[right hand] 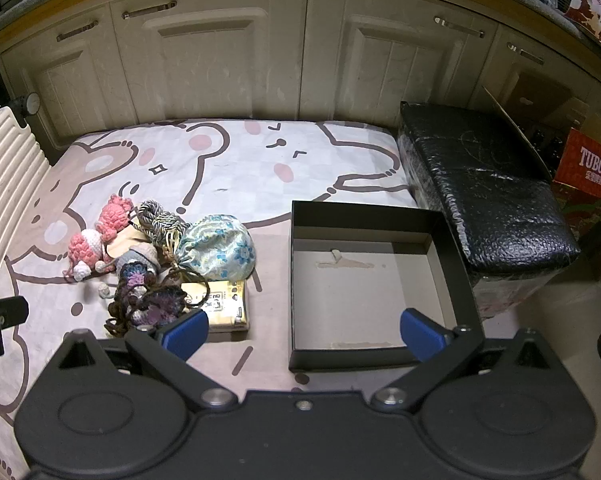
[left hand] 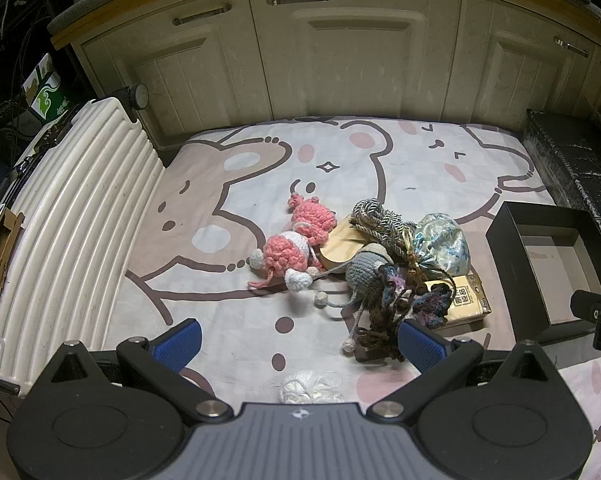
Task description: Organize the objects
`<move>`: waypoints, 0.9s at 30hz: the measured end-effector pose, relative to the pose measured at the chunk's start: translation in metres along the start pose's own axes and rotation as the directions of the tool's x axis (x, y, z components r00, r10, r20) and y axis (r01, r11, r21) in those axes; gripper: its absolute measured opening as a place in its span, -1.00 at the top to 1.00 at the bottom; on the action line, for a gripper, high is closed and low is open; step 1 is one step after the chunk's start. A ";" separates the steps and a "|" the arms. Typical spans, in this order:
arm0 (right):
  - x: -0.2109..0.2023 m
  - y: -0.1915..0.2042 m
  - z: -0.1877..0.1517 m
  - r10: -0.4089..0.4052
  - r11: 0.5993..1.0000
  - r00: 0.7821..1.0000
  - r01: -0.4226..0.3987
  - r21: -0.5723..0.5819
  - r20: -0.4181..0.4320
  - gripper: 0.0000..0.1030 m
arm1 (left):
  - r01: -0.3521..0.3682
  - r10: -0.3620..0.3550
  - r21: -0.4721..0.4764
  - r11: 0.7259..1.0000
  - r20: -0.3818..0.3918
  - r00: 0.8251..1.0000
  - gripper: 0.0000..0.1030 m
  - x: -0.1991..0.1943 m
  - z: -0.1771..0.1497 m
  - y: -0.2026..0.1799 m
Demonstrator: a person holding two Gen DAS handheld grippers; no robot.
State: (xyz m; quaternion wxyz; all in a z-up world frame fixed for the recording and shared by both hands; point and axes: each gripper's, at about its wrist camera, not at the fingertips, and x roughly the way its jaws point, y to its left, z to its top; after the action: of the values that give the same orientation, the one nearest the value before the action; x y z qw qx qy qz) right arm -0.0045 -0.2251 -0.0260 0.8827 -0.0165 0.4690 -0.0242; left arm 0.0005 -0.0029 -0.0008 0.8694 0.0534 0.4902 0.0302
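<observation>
Crochet toys and pouches, a mixed pile [left hand: 364, 264], sit on the cartoon-print mat [left hand: 236, 320], nothing boxed yet. Left gripper [left hand: 300, 340] and right gripper [right hand: 304, 332] both spread wide, empty. Near to far: white yarn ball [left hand: 308, 388], dark purple crochet tangle [left hand: 404, 308], pink knitted toy [left hand: 292, 248]. Empty black cardboard box [right hand: 456, 264] beside the pile. Likely next: pinch the tangle; trailing cords may snag neighbours.

Bare sheet [right hand: 260, 168] btwn toy pile [right hand: 160, 264] & black box [right hand: 456, 264]; box open on top.
</observation>
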 end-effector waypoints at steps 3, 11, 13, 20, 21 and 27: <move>0.000 0.000 0.000 0.000 1.000 1.000 0.000 0.001 0.000 -1.00 | 0.001 -0.001 0.000 1.000 0.001 1.000 -1.00 0.000 0.000 0.000; 0.000 0.000 0.000 0.000 1.000 1.000 0.000 0.002 -0.001 -1.00 | 0.001 -0.001 0.000 1.000 0.000 1.000 -1.00 0.000 0.000 0.000; 0.000 0.000 0.000 0.000 1.000 1.000 0.000 0.001 -0.001 -1.00 | 0.001 -0.001 0.001 1.000 0.001 1.000 -1.00 0.000 0.000 0.000; -0.001 0.002 0.002 0.000 1.000 1.000 0.000 0.002 -0.003 -1.00 | 0.001 -0.001 0.000 1.000 0.000 1.000 -1.00 0.000 0.000 0.000; -0.001 0.002 0.002 0.000 1.000 1.000 0.000 0.001 -0.003 -1.00 | 0.002 -0.002 0.000 1.000 0.000 1.000 -1.00 0.000 0.000 0.000; 0.001 0.000 -0.001 0.000 1.000 1.000 0.000 0.001 -0.005 -1.00 | 0.001 -0.001 0.000 1.000 0.000 1.000 -1.00 0.000 0.000 0.000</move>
State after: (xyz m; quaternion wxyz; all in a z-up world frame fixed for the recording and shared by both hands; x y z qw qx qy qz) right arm -0.0048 -0.2254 -0.0280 0.8816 -0.0162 0.4711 -0.0243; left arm 0.0005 -0.0027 -0.0009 0.8695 0.0529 0.4901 0.0296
